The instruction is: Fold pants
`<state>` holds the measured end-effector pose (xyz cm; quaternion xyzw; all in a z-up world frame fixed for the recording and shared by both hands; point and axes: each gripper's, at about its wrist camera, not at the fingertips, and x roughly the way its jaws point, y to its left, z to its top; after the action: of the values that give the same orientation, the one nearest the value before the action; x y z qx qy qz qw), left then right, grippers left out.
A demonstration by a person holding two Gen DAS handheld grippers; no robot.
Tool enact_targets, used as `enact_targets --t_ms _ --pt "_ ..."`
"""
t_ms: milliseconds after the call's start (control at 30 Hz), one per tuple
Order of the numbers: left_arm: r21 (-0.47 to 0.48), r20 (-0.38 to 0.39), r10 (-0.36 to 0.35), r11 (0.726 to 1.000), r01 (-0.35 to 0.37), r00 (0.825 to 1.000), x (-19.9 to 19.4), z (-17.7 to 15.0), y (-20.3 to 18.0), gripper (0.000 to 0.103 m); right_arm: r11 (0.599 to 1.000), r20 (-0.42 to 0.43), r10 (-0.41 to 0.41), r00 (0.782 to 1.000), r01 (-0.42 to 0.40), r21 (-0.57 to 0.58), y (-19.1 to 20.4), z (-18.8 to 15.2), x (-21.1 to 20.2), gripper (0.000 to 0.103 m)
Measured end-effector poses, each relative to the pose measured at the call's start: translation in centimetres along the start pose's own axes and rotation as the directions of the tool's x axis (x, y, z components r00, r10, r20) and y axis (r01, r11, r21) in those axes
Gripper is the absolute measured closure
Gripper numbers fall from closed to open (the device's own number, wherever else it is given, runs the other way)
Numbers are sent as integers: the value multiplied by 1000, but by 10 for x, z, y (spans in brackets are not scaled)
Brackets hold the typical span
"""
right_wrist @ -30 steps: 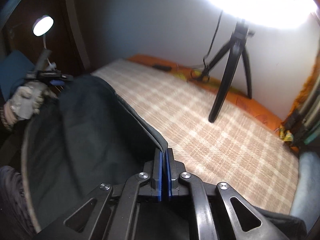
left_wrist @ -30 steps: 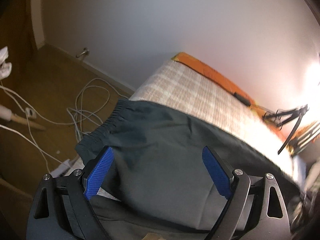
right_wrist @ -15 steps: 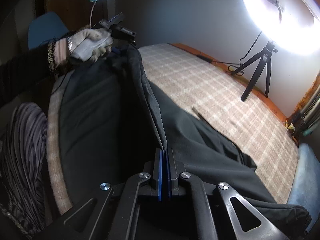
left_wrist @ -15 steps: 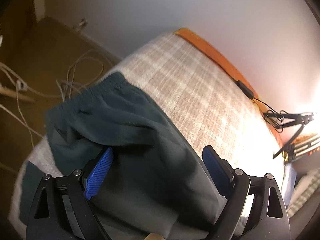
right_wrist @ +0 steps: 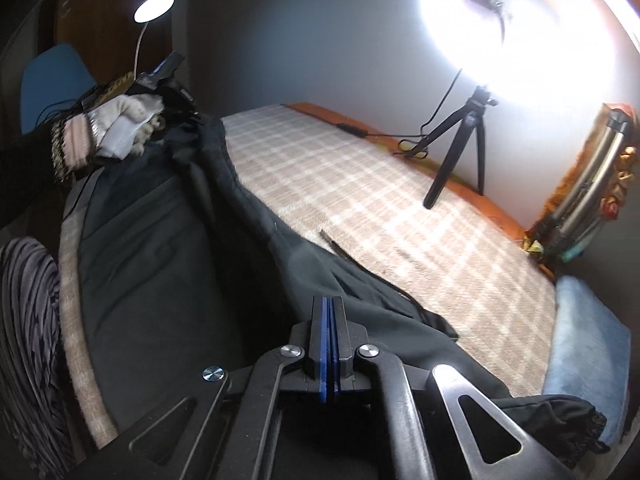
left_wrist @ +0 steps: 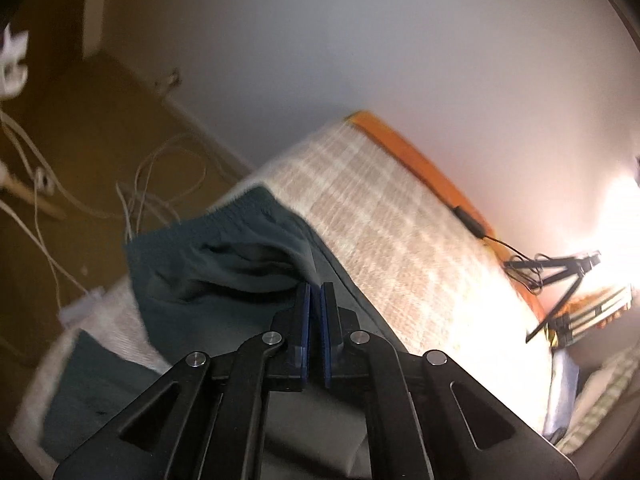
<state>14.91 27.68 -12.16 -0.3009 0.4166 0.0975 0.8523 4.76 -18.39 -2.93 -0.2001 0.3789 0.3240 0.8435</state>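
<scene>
Dark green pants [left_wrist: 224, 280] lie along the near edge of a bed with a beige plaid cover [left_wrist: 392, 240]. In the left wrist view my left gripper [left_wrist: 315, 292] is shut on a raised fold near the elastic waistband [left_wrist: 224, 216]. In the right wrist view the pants [right_wrist: 160, 264] stretch from the gloved left hand [right_wrist: 120, 128] toward me. My right gripper [right_wrist: 328, 304] is shut on the fabric edge, lifting a ridge. A cuffed leg end [right_wrist: 560, 416] lies at lower right.
A tripod [right_wrist: 460, 140] with a ring light [right_wrist: 520, 20] stands on the bed by the far wall. White cables [left_wrist: 140, 184] lie on the wooden floor left of the bed. A blue cushion [right_wrist: 588, 344] sits at the bed's right end. A desk lamp [right_wrist: 154, 6] glows far left.
My left gripper has closed from wide open onto the pants near the waistband. The right gripper, still shut on the fabric, has pulled back, and the pants now lie longer across the bed.
</scene>
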Motion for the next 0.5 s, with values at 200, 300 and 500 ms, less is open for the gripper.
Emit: enact_targets --t_ms 200,300,500 --pt "48 18 0 999 -1 1000 -21 0 1 100 1000 11 17 1000 -16 -17 6 1 -20 103" --pt "58 5 -15 998 15 1000 -23 -6 -6 98 997 -11 70 997 -70 19 4 5 -13 66" --pt "38 -71 -63 997 66 995 -17 -18 -24 41 979 -41 204 978 -203 11 29 20 18 36"
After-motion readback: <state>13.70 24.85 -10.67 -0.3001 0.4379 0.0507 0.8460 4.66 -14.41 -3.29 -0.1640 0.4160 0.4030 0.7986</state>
